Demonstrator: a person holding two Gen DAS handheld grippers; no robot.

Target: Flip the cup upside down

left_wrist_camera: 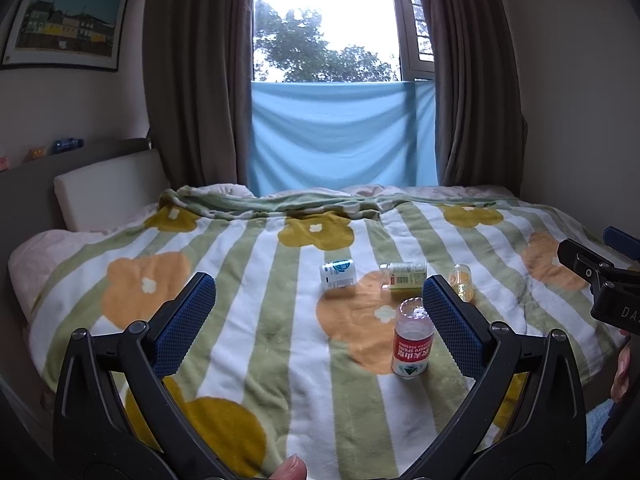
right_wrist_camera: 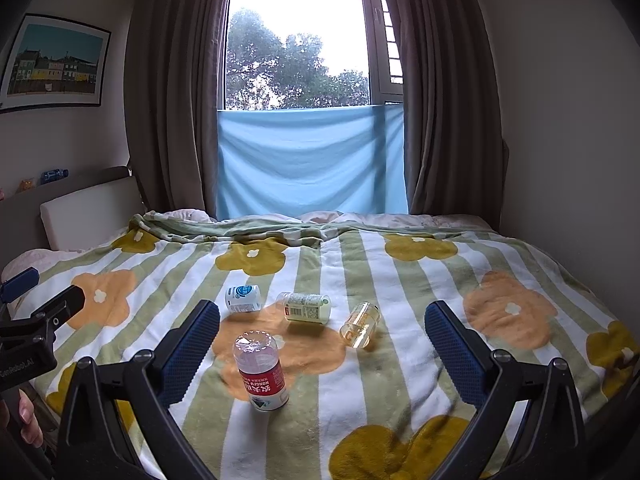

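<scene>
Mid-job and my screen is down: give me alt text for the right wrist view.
The open right tool hovers over a floral striped blanket, holding nothing. A red-labelled bottle stands inverted near its left finger; beyond lie a white bottle, a pale labelled bottle and a clear cup on their sides.

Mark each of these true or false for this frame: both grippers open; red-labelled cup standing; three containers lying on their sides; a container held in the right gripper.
1. Both the left gripper and right gripper are open. True.
2. The red-labelled cup lies on its side. False: it stands on the blanket, label text inverted.
3. The white bottle, green-labelled bottle and amber jar lie on their sides. True.
4. The right gripper holds a container. False: nothing is between its fingers.
</scene>
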